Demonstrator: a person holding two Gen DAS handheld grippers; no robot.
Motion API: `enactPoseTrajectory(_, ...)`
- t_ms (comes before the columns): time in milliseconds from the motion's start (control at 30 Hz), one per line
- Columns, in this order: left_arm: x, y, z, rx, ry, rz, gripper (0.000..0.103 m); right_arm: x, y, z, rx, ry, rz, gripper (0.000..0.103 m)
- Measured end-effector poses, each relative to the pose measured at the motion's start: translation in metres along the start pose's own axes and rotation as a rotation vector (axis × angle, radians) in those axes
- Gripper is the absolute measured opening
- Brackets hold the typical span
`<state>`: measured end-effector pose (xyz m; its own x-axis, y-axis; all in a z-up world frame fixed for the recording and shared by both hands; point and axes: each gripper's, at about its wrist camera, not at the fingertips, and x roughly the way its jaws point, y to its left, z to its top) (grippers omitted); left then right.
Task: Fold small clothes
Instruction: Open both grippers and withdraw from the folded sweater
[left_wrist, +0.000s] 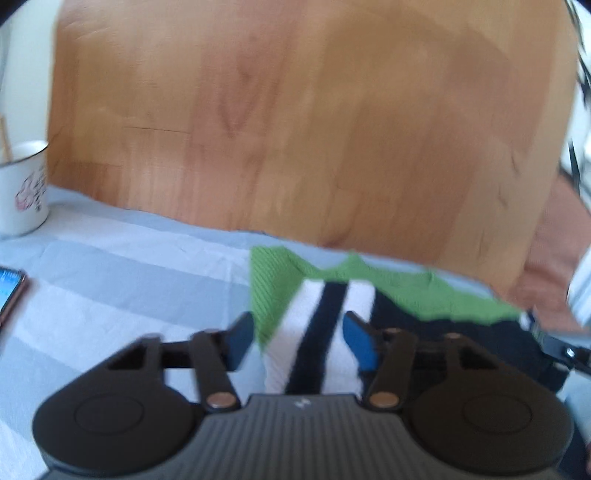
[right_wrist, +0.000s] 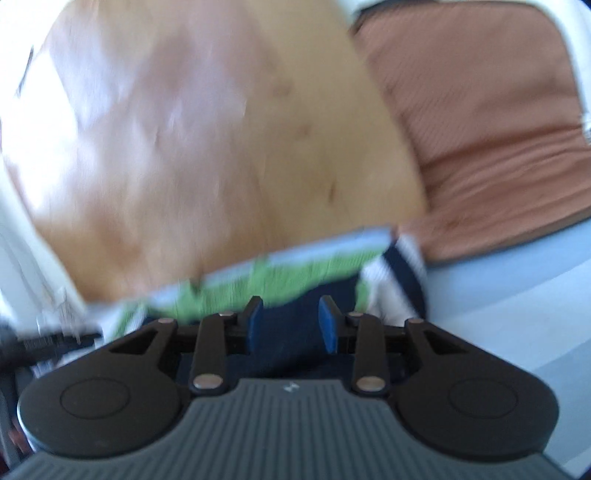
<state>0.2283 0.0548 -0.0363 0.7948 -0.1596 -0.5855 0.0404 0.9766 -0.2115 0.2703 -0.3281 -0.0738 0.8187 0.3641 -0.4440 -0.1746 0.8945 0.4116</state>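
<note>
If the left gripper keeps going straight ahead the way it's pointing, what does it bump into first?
Most likely the garment: its white and navy striped part lies right between the open fingers of the left gripper. Beyond it comes the green part, then the wooden table. Blur makes depth uncertain.

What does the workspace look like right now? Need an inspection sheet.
Surface: wooden table, near part covered by a pale blue striped cloth.
Job's things: green, navy and white striped garment lying on the cloth at its far edge.
Clutter: white enamel mug and a phone at the left.
Grippers: left gripper open, blue fingers either side of the white stripes; right gripper open over the navy part. Both views are blurred.
Cables: nothing clearly seen.
Surroundings: a pink-brown cushion beyond the table's right side.
</note>
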Motion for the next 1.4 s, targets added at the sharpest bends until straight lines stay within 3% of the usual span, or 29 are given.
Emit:
enactPoseTrajectory(33, 0.004, -0.006, -0.003, 0.034, 0.025, 0.031, 0.012, 0.001, -0.001, 0.0, 0.006, 0.01, -0.001, 0.036)
enactPoseTrajectory(100, 0.01, -0.009, -0.004, 0.066, 0.045, 0.098, 0.003, -0.001, 0.0, 0.0, 0.009, 0.009, -0.001, 0.035)
enactPoseTrajectory(233, 0.011, 0.005, -0.002, 0.033, 0.055, 0.243, 0.002, 0.006, 0.003, 0.002, 0.004, 0.004, -0.009, 0.036)
enactPoseTrajectory(267, 0.013, 0.013, -0.001, -0.003, 0.075, 0.242, 0.002, 0.007, 0.003, 0.002, 0.003, 0.003, -0.01, 0.036)
enactPoseTrajectory(367, 0.003, 0.027, 0.006, -0.112, 0.073, 0.119, 0.004, 0.007, 0.002, 0.003, 0.02, -0.002, 0.001, 0.036)
enactPoseTrajectory(433, -0.004, 0.022, 0.009, -0.112, 0.062, 0.041, 0.017, 0.008, 0.0, 0.002, 0.035, -0.008, 0.012, 0.036)
enactPoseTrajectory(500, -0.009, 0.015, 0.01, -0.097, 0.055, 0.003, 0.081, 0.007, 0.0, 0.002, 0.039, -0.009, 0.016, 0.036)
enactPoseTrajectory(533, -0.009, 0.011, 0.008, -0.085, 0.04, -0.015, 0.084, 0.007, 0.0, 0.002, 0.039, -0.01, 0.016, 0.036)
enactPoseTrajectory(567, -0.008, 0.004, 0.007, -0.056, 0.041, -0.036, 0.075, 0.007, -0.001, 0.001, 0.038, -0.01, 0.016, 0.036)
enactPoseTrajectory(633, -0.001, -0.007, 0.001, -0.013, 0.078, -0.039, 0.044, 0.006, 0.0, 0.001, 0.034, -0.015, 0.014, 0.037)
enactPoseTrajectory(667, 0.005, -0.016, -0.004, 0.035, 0.084, 0.018, 0.022, 0.005, 0.001, 0.001, 0.027, -0.022, 0.017, 0.037)
enactPoseTrajectory(700, 0.008, -0.026, -0.009, 0.108, 0.058, 0.116, 0.011, 0.003, 0.003, 0.0, 0.013, -0.034, 0.025, 0.039)
enactPoseTrajectory(733, 0.009, -0.03, -0.01, 0.143, 0.044, 0.136, 0.011, 0.001, 0.006, 0.0, -0.003, -0.046, 0.04, 0.039)
enactPoseTrajectory(800, 0.006, -0.032, -0.009, 0.119, 0.037, 0.167, 0.01, -0.003, 0.012, -0.001, -0.041, -0.065, 0.07, 0.039)
enactPoseTrajectory(867, 0.006, -0.032, -0.01, 0.13, 0.021, 0.254, 0.009, -0.006, 0.019, -0.003, -0.08, -0.072, 0.093, 0.039)
enactPoseTrajectory(967, 0.009, -0.031, -0.01, 0.111, 0.039, 0.266, 0.009, 0.001, 0.024, -0.004, -0.105, -0.026, 0.084, 0.039)
enactPoseTrajectory(1067, 0.009, -0.042, -0.013, 0.144, 0.031, 0.298, 0.01, 0.011, 0.017, -0.001, -0.053, 0.028, 0.059, 0.037)
enactPoseTrajectory(1167, 0.011, -0.038, -0.011, 0.13, 0.03, 0.299, 0.018, 0.009, 0.012, -0.001, -0.02, 0.015, 0.078, 0.038)
enactPoseTrajectory(1267, 0.004, -0.027, -0.007, 0.074, 0.01, 0.264, 0.04, 0.003, 0.008, -0.002, -0.003, -0.019, 0.111, 0.041)
enactPoseTrajectory(1333, 0.002, -0.023, -0.006, 0.057, 0.002, 0.22, 0.042, 0.004, 0.007, -0.002, 0.004, -0.009, 0.109, 0.042)
enactPoseTrajectory(1400, 0.004, -0.026, -0.007, 0.08, 0.009, 0.233, 0.042, 0.007, 0.008, -0.001, 0.002, 0.01, 0.094, 0.041)
